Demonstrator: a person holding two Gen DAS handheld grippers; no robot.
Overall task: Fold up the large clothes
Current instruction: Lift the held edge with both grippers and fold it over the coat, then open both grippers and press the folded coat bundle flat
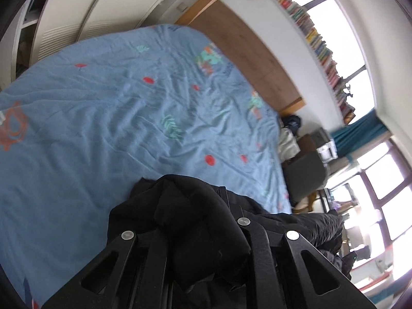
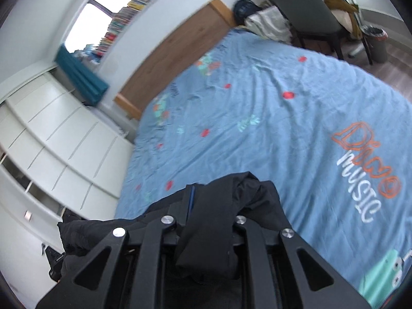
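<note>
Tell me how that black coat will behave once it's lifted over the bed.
Probably floppy: the black coat bunches and droops around the left gripper and right gripper. Its puffy folds suggest bulk without much weight. Loose parts will likely drag on the blue bedspread.

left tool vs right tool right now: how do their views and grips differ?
The left tool has the black coat trailing off to its right; the right tool has the coat trailing off to its left. The left view shows the wardrobe at upper left and the windows at right; the right view shows the drawers at left and the "Dino Music" print at right. Shared: both are shut on bunched coat fabric above the blue bedspread.
</note>
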